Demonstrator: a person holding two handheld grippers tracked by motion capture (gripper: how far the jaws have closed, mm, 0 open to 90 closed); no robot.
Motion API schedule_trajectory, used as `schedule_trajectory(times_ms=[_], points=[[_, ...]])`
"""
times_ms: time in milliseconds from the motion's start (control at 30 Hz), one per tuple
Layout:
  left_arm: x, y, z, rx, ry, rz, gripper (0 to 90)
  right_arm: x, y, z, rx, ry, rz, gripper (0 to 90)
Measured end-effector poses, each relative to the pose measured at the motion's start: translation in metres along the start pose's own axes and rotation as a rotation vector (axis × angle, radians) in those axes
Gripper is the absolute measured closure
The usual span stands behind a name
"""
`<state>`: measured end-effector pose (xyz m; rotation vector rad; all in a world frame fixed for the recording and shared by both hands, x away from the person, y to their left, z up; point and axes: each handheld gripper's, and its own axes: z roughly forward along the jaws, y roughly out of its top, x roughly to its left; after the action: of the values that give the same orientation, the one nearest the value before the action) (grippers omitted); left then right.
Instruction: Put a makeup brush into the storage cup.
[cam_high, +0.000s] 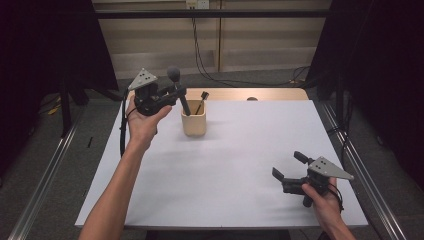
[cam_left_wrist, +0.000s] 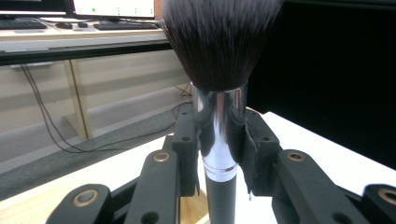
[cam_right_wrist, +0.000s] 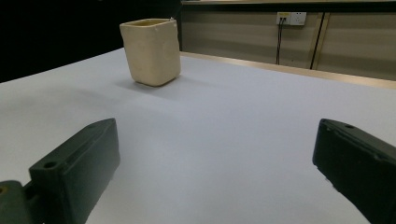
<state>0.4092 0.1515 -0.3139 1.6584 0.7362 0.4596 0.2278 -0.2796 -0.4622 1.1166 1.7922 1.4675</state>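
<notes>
The left gripper (cam_high: 176, 94) clamps a makeup brush (cam_left_wrist: 219, 116) by its chrome ferrule, dark bristles up, at eleven o'clock of the beige cup (cam_high: 194, 123). The left gripper view reveals the ferrule's sheen. The right gripper (cam_high: 288, 169), jaws wide, holds nothing.

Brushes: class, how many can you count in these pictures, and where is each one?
2. A large brush is clamped in the left gripper above the cup; a smaller brush stands inside it. Others could hide in the cup.

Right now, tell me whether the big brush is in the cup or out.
Out. The left gripper holds the big brush by its handle, bristles up, above the cup; its lower end sits around rim level.
</notes>
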Motion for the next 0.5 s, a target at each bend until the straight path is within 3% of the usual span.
schedule_trajectory(times_ms=[67, 200, 367, 500], points=[[0.004, 0.002, 0.004, 0.002, 0.013, 0.016, 70.4, 0.000, 0.000, 0.000, 0.000, -0.001, 0.003, 0.6], [0.009, 0.004, 0.010, 0.002, 0.024, 0.004, 70.4, 0.000, 0.000, 0.000, 0.003, 0.001, 0.003, 0.6], [0.007, 0.005, 0.018, -0.021, 0.016, -0.001, 70.4, 0.001, 0.000, 0.000, 0.008, 0.001, -0.001, 0.7], [0.007, 0.004, 0.023, -0.009, 0.024, 0.010, 70.4, 0.002, 0.000, -0.001, 0.002, -0.002, 0.001, 0.6]])
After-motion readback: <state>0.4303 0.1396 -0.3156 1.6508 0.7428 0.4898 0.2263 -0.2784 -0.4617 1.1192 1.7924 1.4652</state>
